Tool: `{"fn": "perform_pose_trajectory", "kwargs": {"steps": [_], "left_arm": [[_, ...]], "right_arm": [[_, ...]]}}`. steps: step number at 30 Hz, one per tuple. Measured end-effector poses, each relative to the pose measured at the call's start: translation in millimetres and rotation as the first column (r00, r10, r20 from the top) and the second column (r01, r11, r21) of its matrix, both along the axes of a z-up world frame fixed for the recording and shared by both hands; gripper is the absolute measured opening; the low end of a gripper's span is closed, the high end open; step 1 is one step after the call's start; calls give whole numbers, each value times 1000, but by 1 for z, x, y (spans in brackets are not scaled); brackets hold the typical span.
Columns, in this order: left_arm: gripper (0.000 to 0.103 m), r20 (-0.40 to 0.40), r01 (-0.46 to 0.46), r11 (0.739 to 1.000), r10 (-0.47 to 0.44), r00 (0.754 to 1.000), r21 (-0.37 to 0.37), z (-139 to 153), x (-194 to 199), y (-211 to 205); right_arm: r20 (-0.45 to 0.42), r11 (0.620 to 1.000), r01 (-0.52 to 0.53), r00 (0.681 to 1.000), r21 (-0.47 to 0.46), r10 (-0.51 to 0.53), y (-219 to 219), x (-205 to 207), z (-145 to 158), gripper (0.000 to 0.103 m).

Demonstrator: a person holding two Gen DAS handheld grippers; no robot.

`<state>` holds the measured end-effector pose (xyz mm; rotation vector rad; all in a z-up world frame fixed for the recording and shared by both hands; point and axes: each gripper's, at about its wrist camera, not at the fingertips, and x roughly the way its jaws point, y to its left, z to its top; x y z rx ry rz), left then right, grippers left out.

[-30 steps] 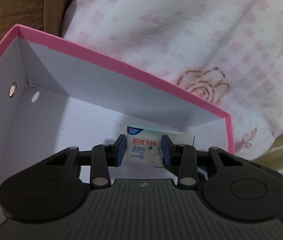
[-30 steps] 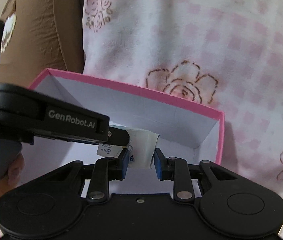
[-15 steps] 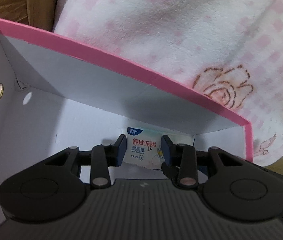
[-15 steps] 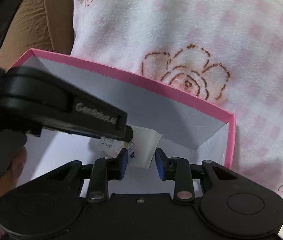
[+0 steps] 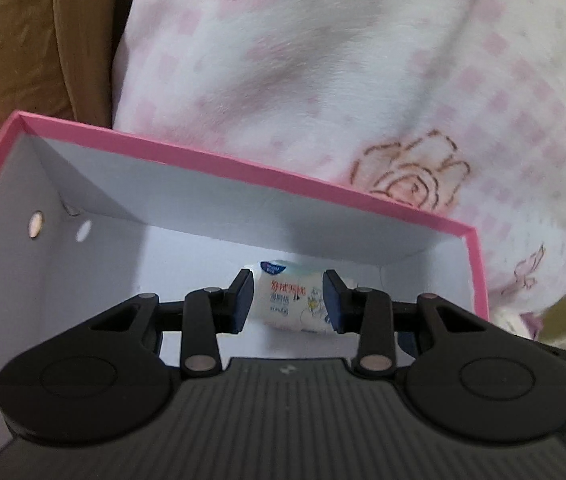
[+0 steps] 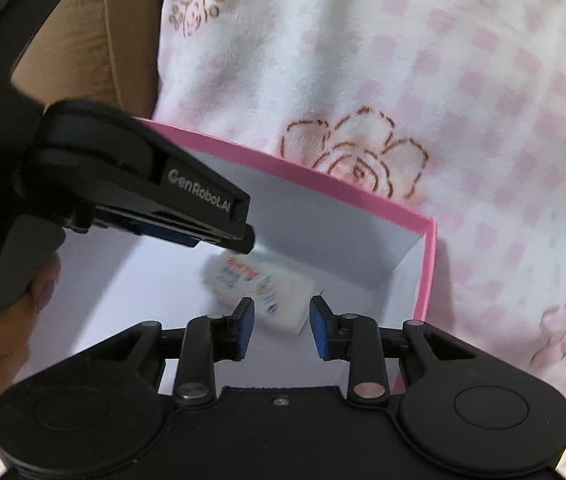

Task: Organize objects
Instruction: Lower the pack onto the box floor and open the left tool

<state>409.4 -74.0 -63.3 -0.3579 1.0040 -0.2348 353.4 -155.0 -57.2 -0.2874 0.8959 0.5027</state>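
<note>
Released from the left gripper (image 5: 286,299), whose jaws now stand apart, the wet-wipe packet (image 6: 261,291) lies by the pink box's (image 5: 243,172) wall at one o'clock, where the open right gripper (image 6: 279,326) could drag it out.

Pink box (image 5: 243,168), white inside
</note>
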Motion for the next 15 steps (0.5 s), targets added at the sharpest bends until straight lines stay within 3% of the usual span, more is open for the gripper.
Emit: {"fn": "perform_pose_trajectory", "kwargs": {"steps": [8, 11, 15], "left_arm": [[37, 17, 66, 998, -67, 998, 19, 38, -30, 5], [38, -7, 103, 990, -103, 995, 97, 61, -52, -10], [44, 9, 126, 982, -129, 992, 137, 87, -83, 0]], "right_arm": [[-29, 996, -6, 1000, 86, 8, -28, -35, 34, 35], [-12, 997, 9, 1000, 80, -8, -37, -46, 56, 36], [5, 996, -9, 1000, 91, 8, -38, -70, 79, 38]]}}
